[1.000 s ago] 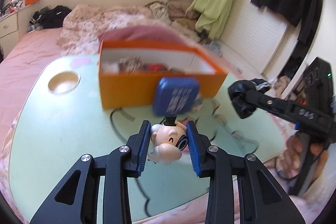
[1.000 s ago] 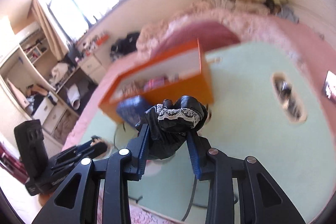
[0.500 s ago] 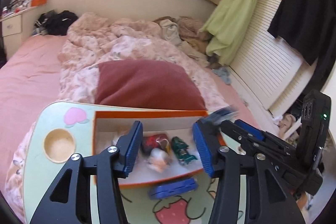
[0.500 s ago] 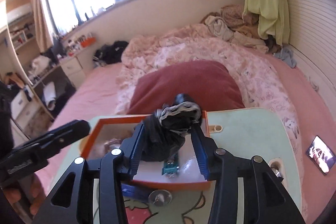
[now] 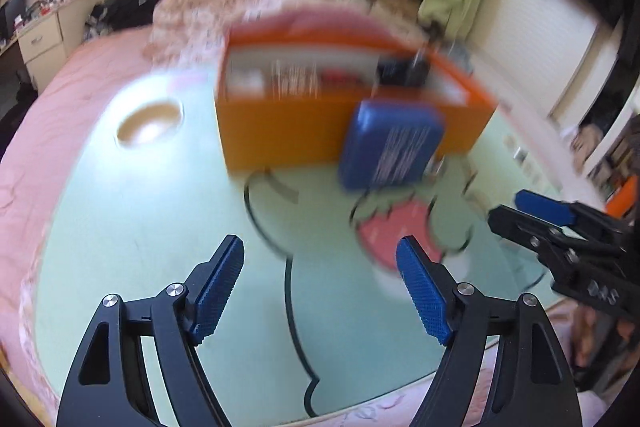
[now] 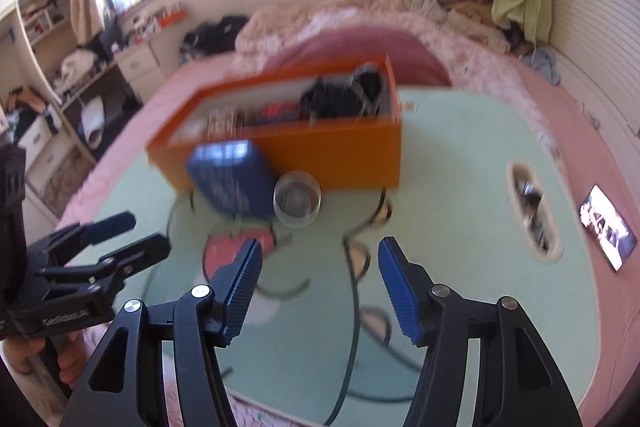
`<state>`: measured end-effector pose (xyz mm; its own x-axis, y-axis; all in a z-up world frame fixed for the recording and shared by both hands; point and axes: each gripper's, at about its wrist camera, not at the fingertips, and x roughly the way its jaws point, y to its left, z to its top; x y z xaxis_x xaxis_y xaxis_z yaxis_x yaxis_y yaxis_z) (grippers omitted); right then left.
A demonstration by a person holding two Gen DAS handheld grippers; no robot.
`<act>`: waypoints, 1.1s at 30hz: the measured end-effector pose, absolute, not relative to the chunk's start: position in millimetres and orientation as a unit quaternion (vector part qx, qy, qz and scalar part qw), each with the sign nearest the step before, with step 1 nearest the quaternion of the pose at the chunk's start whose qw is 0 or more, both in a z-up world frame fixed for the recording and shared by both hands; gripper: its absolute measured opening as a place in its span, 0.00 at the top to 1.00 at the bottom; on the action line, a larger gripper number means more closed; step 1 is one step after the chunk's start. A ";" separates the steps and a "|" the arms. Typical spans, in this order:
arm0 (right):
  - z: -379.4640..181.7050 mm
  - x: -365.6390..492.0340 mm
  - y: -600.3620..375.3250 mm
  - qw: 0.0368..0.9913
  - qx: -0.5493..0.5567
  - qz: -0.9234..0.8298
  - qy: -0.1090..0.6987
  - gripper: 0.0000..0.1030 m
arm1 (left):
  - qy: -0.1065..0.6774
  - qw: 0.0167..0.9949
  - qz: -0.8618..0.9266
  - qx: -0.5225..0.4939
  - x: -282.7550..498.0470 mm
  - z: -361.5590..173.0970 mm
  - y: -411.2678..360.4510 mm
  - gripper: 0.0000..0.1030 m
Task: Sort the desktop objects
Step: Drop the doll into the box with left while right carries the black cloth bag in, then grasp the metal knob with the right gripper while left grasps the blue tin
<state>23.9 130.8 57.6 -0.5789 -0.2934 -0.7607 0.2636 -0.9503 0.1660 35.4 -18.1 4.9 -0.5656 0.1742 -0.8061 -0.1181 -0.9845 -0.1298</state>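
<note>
While both the left claw (image 5: 320, 291) and right claw (image 6: 320, 285) gape empty, the box (image 6: 320, 151) holds several items, leaving the blue case (image 6: 234, 181) and glass (image 6: 297, 199) outside.

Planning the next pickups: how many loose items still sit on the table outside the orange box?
2: a blue case leaning against the orange box front, and a clear round container right beside it. Blur may hide smaller items.

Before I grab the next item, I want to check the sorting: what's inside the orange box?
In the orange box, a black bundle fills the right end, with something red beside it. Blur hides the rest, and the front wall covers the box floor.
</note>
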 end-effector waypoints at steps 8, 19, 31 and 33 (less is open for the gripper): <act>36.2 25.7 107.1 0.138 0.455 -0.877 0.066 0.13 | 0.009 0.028 0.889 -0.458 43.6 -5.5 -19.6 0.00; 31.5 28.7 108.4 0.138 0.459 -0.875 0.066 0.08 | 0.007 0.029 0.890 -0.455 39.5 -9.4 -21.4 0.00; 65.1 10.6 110.1 0.194 0.408 -0.892 -0.002 0.60 | 0.007 0.029 0.890 -0.454 38.9 -8.7 -22.5 0.00; 71.3 2.1 99.4 0.193 0.396 -0.897 0.024 0.60 | 0.007 0.029 0.890 -0.454 39.1 -8.7 -22.7 0.00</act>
